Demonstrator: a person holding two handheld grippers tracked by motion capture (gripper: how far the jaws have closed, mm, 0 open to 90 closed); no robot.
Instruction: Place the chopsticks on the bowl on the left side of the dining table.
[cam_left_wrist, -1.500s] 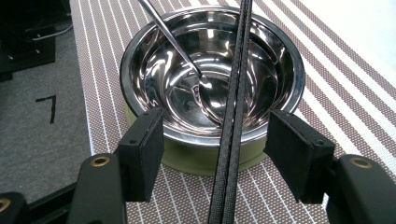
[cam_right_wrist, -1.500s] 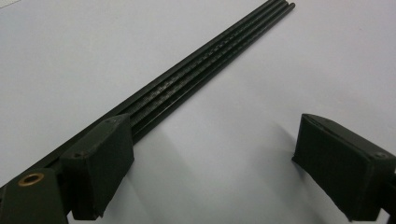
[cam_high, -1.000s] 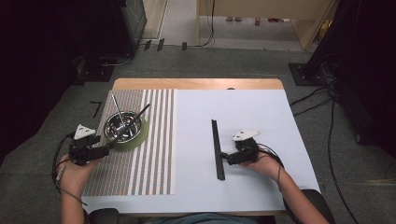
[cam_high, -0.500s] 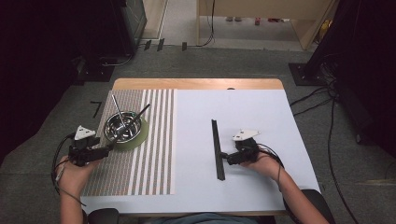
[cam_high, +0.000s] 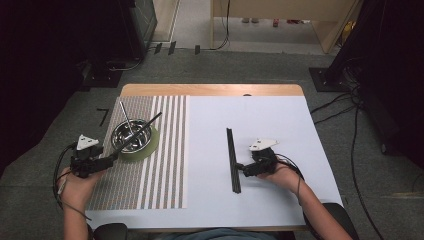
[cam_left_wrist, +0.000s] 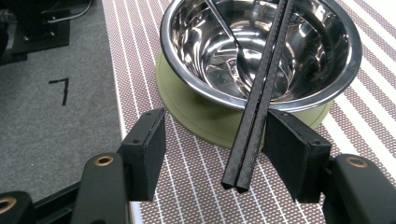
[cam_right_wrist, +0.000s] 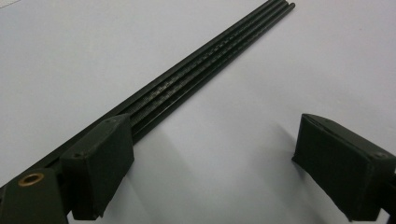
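A steel bowl (cam_high: 132, 136) stands on a round green coaster (cam_high: 150, 146) on the striped mat. In it lean a metal spoon (cam_high: 126, 116) and a pair of black chopsticks (cam_high: 145, 127). My left gripper (cam_high: 114, 157) is open at the bowl's near left. The chopsticks' (cam_left_wrist: 254, 121) lower ends lie between its jaws, close against the right-hand pad (cam_left_wrist: 292, 154) and well apart from the other; the bowl (cam_left_wrist: 327, 28) is just ahead. Open too, my right gripper (cam_high: 239, 169) rests beside more black chopsticks (cam_high: 232, 160) lying flat on the white tabletop. Those chopsticks (cam_right_wrist: 205, 60) run past my right gripper's (cam_right_wrist: 215, 128) left-hand jaw, not between the pads.
The striped placemat (cam_high: 155, 175) covers the table's left part, and white tabletop (cam_high: 270, 120) lies to its right. A wooden edge (cam_high: 210, 90) runs along the back. Grey floor with cables (cam_high: 340, 105) surrounds the table; dark equipment stands at the back left.
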